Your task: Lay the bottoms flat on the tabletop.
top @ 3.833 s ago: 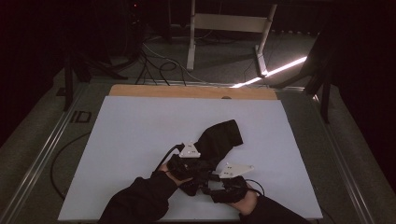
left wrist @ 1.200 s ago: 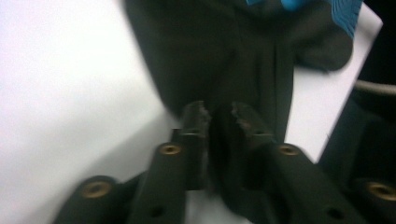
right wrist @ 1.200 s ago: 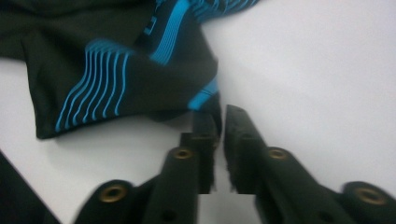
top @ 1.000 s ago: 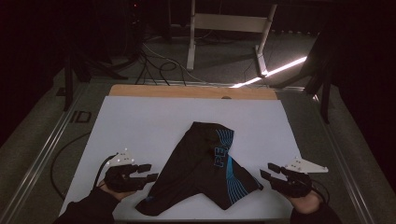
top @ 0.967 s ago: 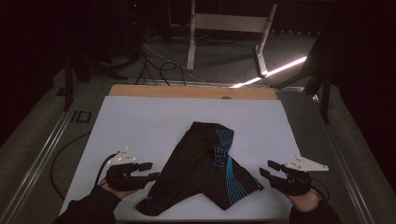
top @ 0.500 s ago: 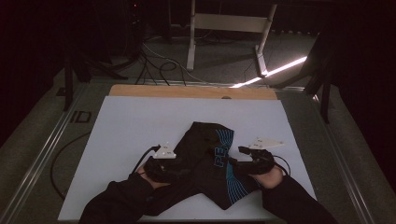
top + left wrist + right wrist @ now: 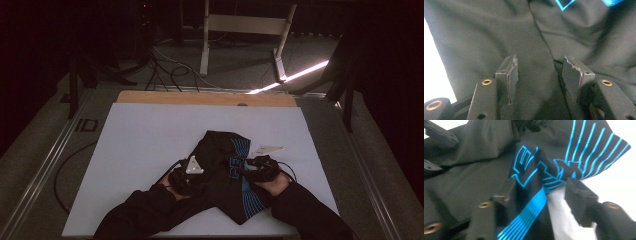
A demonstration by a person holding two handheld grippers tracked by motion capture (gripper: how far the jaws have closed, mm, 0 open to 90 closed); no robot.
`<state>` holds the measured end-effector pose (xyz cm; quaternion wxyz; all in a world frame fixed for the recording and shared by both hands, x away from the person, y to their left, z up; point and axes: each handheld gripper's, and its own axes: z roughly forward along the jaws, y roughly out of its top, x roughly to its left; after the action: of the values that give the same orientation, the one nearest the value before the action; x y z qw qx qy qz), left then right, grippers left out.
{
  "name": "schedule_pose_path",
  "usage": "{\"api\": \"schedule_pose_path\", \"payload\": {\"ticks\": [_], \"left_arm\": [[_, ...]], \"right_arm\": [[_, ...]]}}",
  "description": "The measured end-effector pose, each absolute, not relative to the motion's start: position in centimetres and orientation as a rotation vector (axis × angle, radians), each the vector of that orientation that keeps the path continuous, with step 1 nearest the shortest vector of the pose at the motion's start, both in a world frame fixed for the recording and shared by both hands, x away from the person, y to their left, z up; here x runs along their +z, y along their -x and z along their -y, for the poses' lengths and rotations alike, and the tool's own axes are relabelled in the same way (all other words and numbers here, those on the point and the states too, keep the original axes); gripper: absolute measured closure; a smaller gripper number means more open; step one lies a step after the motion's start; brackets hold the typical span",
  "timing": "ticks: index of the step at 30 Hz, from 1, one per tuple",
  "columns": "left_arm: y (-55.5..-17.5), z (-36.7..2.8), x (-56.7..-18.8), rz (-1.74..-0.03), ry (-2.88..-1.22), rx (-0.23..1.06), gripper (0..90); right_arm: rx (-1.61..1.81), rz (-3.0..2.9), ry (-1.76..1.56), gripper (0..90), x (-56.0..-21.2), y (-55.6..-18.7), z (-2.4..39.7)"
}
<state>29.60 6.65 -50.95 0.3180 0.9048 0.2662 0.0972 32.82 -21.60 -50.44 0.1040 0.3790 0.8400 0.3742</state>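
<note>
High view showed one black garment (image 7: 225, 175) with blue print lying crumpled at the near middle of the white surface (image 7: 145, 140), not yet folded or flattened. Two claws worked it: the left claw (image 7: 537, 75) hung open over dark cloth, while the right claw (image 7: 544, 195), which had just been closing, straddled a blue-striped edge without pinching it.

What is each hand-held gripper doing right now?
Left hand-held gripper: open over the black garment, nothing held.
Right hand-held gripper: open, garment's edge between jaws, jaws just closing.
</note>
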Motion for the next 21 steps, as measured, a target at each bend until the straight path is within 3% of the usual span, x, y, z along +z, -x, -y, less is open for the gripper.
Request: {"api": "schedule_pose_path", "payload": {"ticks": [2,6,9,10,21], "left_arm": [[-29.8,-6.8,-51.2,-0.716,-2.371,0.264,47.9],[-30.3,-7.4,-51.1,-0.753,-2.36,0.314,65.1],[-30.5,-7.9,-51.0,-0.76,-2.36,0.327,84.0],[-30.5,-8.0,-51.0,-0.768,-2.36,0.332,85.8],[-29.9,-11.0,-48.1,-0.851,-2.243,0.307,87.8]], "right_arm": [[1.079,-2.511,-1.096,57.5,-50.6,-32.8,21.5],[1.045,-2.537,-1.052,85.4,-50.3,-32.4,21.5],[1.049,-2.537,-1.032,87.2,-49.6,-31.8,21.7],[1.059,-2.532,-1.014,87.3,-49.3,-31.6,21.8],[1.155,-2.496,-1.014,87.5,-46.9,-28.6,24.3]]}}
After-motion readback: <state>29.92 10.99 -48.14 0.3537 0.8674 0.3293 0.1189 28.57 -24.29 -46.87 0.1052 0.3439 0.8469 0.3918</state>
